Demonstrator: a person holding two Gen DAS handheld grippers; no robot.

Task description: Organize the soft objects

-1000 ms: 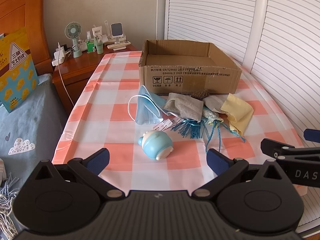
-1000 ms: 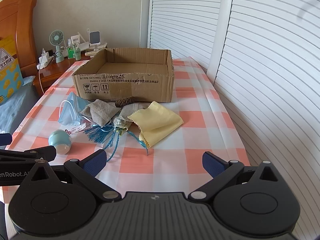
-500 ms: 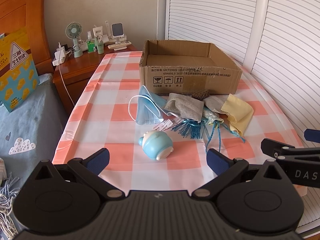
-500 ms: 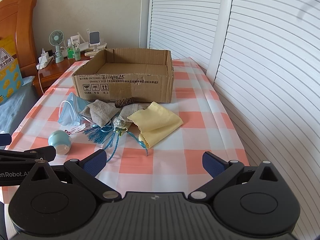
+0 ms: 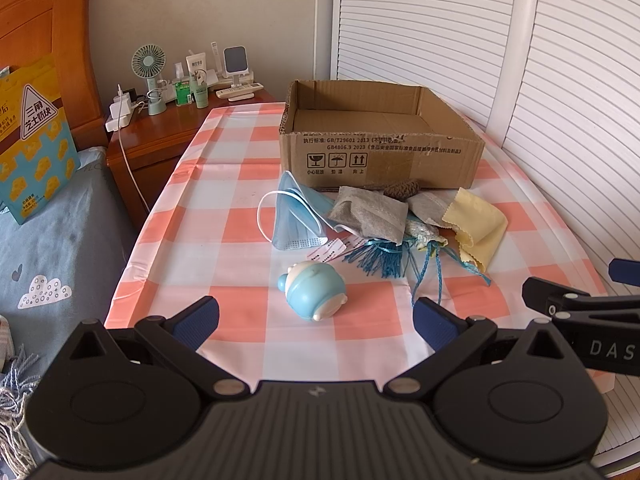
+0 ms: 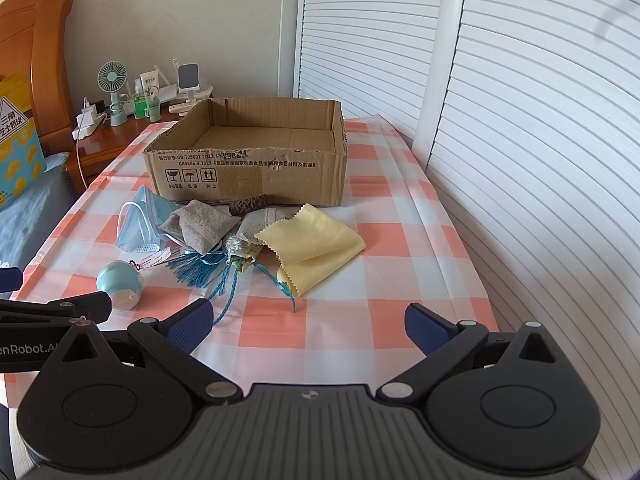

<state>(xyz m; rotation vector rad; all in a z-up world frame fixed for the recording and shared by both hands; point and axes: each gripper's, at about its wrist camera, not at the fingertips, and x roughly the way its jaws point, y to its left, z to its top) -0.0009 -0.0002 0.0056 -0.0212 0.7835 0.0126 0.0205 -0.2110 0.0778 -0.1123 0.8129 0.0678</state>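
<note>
Nothing has shifted over the last second: the left gripper (image 5: 316,318) and right gripper (image 6: 306,322) hover spread and empty, so sorting hasn't begun. The yellow cloth (image 6: 316,246), face mask (image 5: 296,216) and what looks like grey pouches (image 5: 368,216) lie at twelve o'clock, before the empty cardboard box (image 6: 248,170).

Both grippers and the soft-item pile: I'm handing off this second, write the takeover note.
Left gripper: open, empty, hovering over the near table edge.
Right gripper: open, empty, beside it.
Cardboard box: at the far end of the table, nothing visible inside.
In front of the box, in a loose pile: blue face mask, grey pouch, yellow cloth, blue tassel. A blue round toy lies alone, nearest the left gripper.
Done: nothing sorted so far.
Left: every item; probably into the box.
</note>
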